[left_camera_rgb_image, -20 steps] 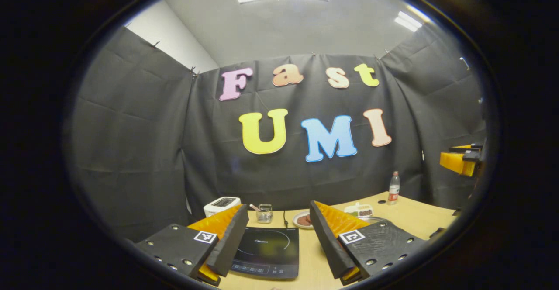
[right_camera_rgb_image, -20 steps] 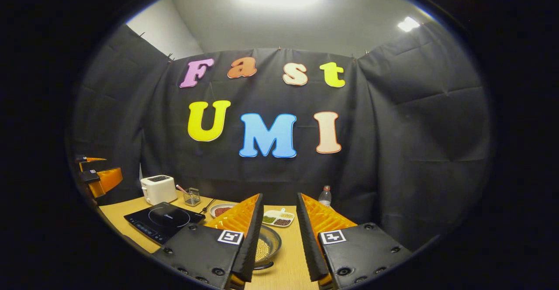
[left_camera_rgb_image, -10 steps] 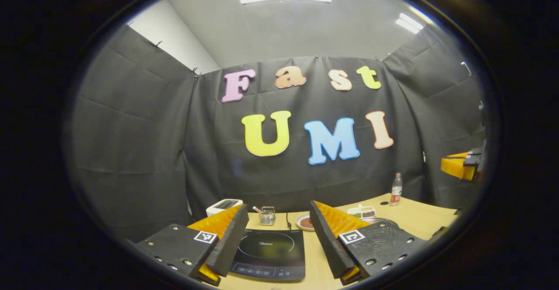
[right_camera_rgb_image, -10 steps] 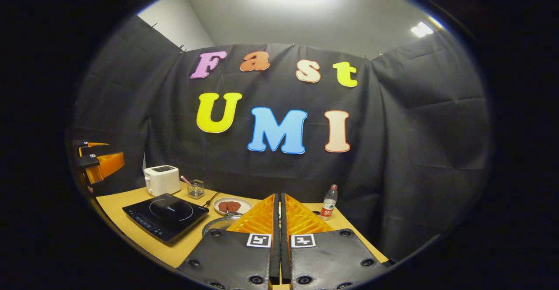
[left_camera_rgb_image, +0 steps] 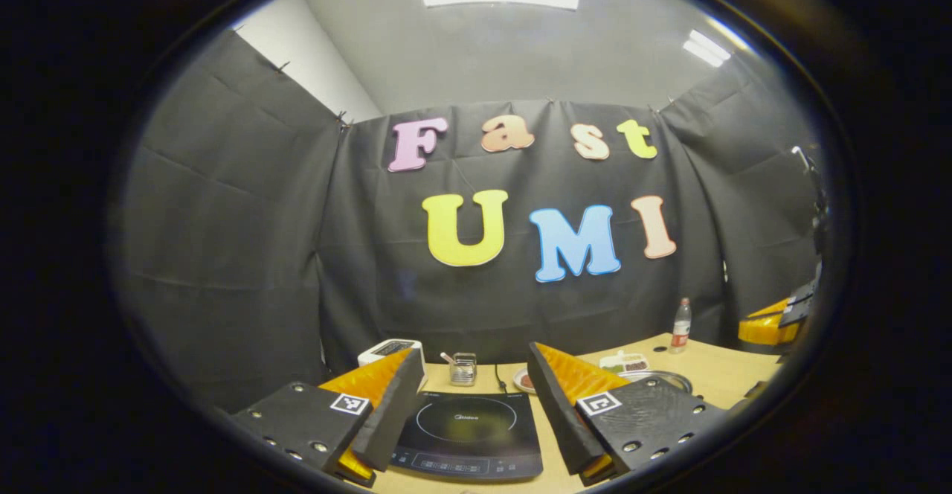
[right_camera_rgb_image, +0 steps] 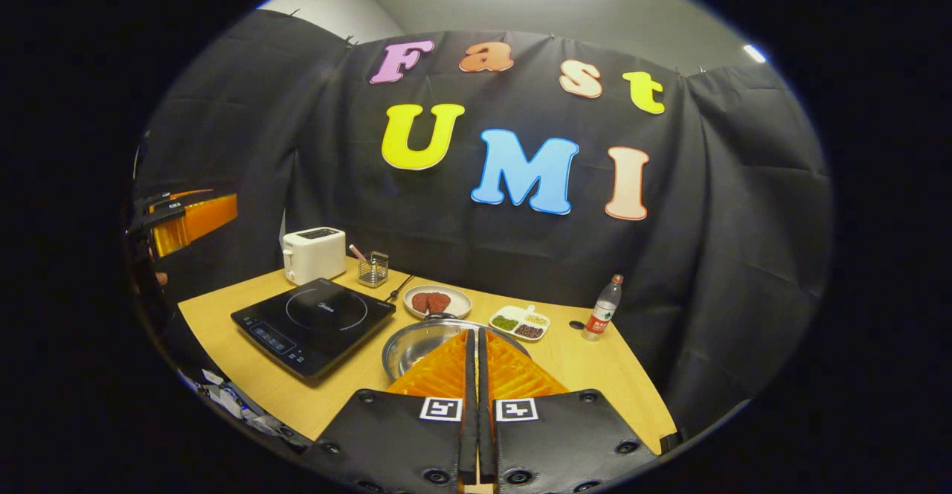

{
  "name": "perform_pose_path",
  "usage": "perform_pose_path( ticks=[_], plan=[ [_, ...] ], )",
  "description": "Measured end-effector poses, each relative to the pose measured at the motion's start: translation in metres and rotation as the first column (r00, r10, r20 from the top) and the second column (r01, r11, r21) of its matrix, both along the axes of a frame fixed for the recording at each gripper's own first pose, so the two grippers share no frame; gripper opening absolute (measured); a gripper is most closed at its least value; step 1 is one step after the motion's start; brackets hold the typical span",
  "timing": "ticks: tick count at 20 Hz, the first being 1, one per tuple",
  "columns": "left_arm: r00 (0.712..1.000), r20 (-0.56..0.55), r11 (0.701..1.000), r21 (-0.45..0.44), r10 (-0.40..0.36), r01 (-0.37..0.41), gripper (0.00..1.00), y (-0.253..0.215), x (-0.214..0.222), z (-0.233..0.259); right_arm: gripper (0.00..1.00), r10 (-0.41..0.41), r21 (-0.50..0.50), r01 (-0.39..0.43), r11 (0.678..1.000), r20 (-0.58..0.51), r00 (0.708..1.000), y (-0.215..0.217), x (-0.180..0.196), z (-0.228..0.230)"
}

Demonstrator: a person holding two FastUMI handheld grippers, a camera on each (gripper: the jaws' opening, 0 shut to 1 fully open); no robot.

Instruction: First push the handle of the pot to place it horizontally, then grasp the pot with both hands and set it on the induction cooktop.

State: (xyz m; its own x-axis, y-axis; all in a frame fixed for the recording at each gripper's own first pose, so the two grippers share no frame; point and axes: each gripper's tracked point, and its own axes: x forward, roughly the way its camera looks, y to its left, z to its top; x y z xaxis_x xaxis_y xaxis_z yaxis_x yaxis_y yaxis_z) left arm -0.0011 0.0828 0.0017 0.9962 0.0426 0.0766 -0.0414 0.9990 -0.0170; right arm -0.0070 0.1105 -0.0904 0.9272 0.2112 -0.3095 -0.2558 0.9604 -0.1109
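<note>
On the wooden table (right_camera_rgb_image: 223,312), a white toaster (right_camera_rgb_image: 314,254) sits at the far left corner, with a small clear holder (right_camera_rgb_image: 372,268) beside it. A plate of something red (right_camera_rgb_image: 437,302), a divided dish of green and dark bits (right_camera_rgb_image: 520,322) and a plastic bottle (right_camera_rgb_image: 603,306) run along the far edge. The black induction cooktop (right_camera_rgb_image: 313,325) lies toward the left edge, its top bare. Just to its right stands the shiny metal pot (right_camera_rgb_image: 416,341), near the middle of the table; its inside is partly hidden by the right tongs (right_camera_rgb_image: 474,364), which are pressed together on nothing. The left tongs (left_camera_rgb_image: 467,397) stand wide apart above the cooktop.
</note>
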Motion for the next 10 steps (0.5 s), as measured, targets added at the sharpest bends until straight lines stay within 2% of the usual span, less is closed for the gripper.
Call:
perform_pose_path(
  ticks=[3,4,5,10],
  plan=[
    [1.000,0.000,1.000,-0.021,0.002,-0.002,0.86,0.003,0.008,0.000,0.00,0.055,-0.018,-0.057,0.998,-0.068,0.996,0.015,-0.006,-0.023],
    [1.000,0.000,1.000,-0.013,0.005,-0.005,0.83,0.004,0.011,-0.001,0.02,0.079,-0.014,-0.081,0.997,-0.097,0.992,0.021,-0.006,-0.032],
    [1.000,0.001,1.000,-0.006,0.010,-0.010,0.86,0.004,0.014,-0.001,0.02,0.104,-0.010,-0.106,0.994,-0.125,0.987,0.025,-0.007,-0.041],
    [0.998,-0.012,0.998,0.008,0.061,-0.061,0.86,0.001,0.026,-0.004,0.02,0.185,-0.037,-0.199,0.979,-0.227,0.956,0.029,0.003,-0.085]
  ],
)
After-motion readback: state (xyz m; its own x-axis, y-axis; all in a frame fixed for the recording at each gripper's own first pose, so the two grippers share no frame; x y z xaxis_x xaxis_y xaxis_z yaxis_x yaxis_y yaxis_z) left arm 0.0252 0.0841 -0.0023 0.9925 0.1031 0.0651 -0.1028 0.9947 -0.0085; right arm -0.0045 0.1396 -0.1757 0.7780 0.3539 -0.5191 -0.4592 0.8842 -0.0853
